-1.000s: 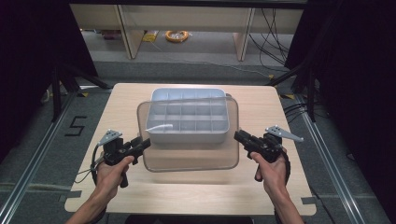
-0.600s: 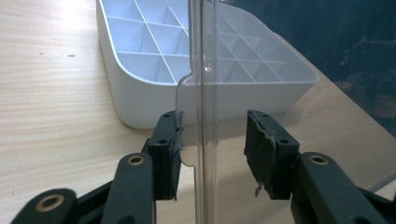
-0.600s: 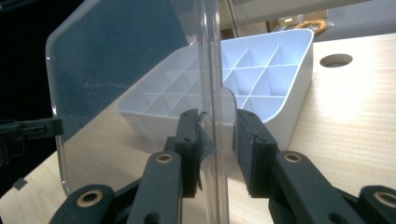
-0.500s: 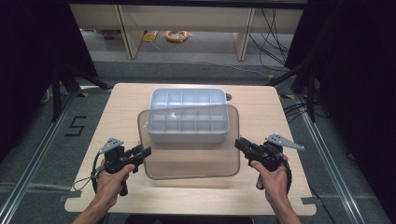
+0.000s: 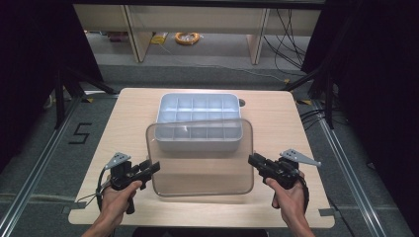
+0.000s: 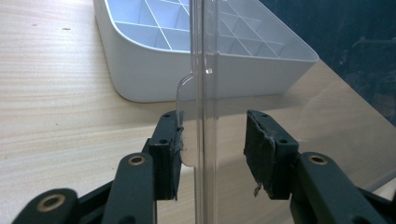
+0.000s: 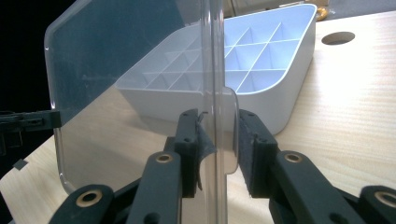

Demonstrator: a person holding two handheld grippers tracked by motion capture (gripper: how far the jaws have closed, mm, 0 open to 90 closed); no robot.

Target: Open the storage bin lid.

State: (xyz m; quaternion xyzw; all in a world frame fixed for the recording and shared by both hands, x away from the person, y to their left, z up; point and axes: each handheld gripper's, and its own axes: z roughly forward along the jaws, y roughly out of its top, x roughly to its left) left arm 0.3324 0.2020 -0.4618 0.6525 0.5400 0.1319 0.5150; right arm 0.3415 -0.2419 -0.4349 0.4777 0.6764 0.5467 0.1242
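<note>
A clear plastic lid [image 5: 200,163] hangs flat just above the table, its far edge overlapping the front of a white compartment tray [image 5: 197,106]. My left gripper [image 5: 155,167] is shut on the lid's left edge, and my right gripper [image 5: 252,159] is shut on its right edge. In the left gripper view the jaws [image 6: 212,149] straddle a small tab on the lid [image 6: 205,70], with the tray [image 6: 154,79] behind. The right gripper view has its jaws [image 7: 217,144] pinching the opposite tab of the lid [image 7: 93,70], in front of the empty tray [image 7: 280,70].
The wooden table [image 5: 128,113] has a round hole [image 5: 241,102] behind the tray's right corner. Bare wood lies on both sides of the tray and near the front edge. Beyond the table, a yellow cable coil [image 5: 187,37] lies on the floor.
Both hands have drawn the lid toward the near edge of the table and slightly lower. It now covers less of the tray. The tray has not moved.
</note>
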